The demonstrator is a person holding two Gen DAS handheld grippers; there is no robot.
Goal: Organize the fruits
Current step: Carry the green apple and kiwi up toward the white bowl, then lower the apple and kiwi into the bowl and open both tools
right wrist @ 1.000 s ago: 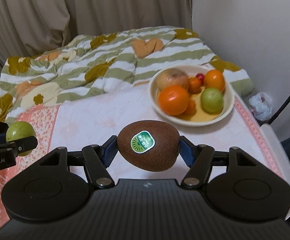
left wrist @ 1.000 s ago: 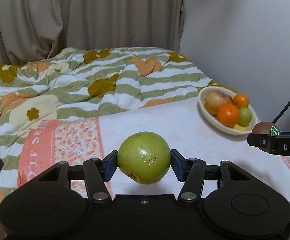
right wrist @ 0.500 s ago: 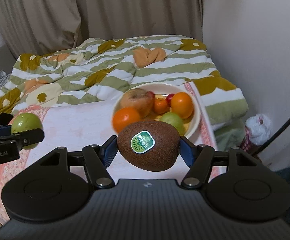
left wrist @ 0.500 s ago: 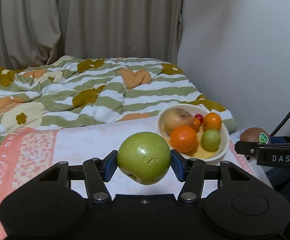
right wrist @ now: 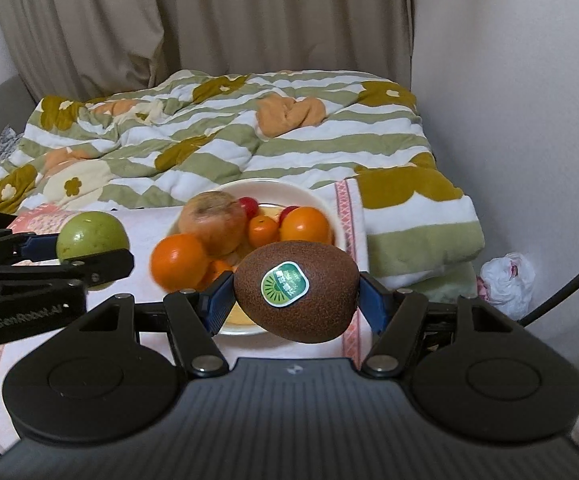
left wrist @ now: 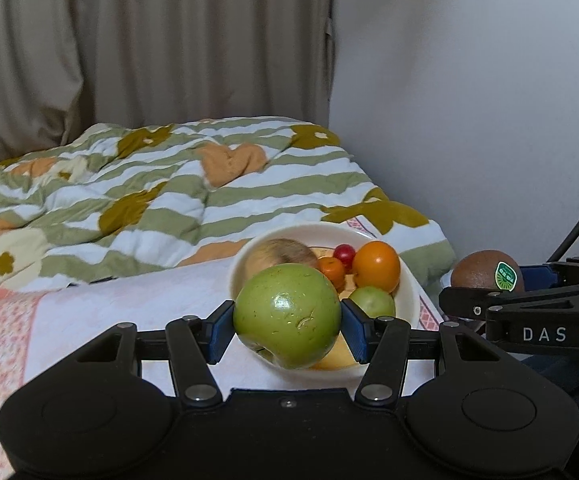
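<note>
My left gripper is shut on a green apple, held in the air just in front of a cream bowl. The right gripper is shut on a brown kiwi with a green sticker, hanging over the bowl's near right rim. In the bowl lie a pale apple, oranges, a small green fruit and cherry tomatoes. From the left wrist view the kiwi and right gripper sit to the right; from the right wrist view the green apple sits to the left.
The bowl rests on a white and pink cloth at the bed's right end. A striped flowered quilt is bunched behind it. Curtains and a white wall stand beyond. A white plastic bag lies on the floor right of the bed.
Both views have swung sideways, so the bowl has slid from the right to the middle, behind the held fruits. The apple and kiwi have stayed gripped throughout.
</note>
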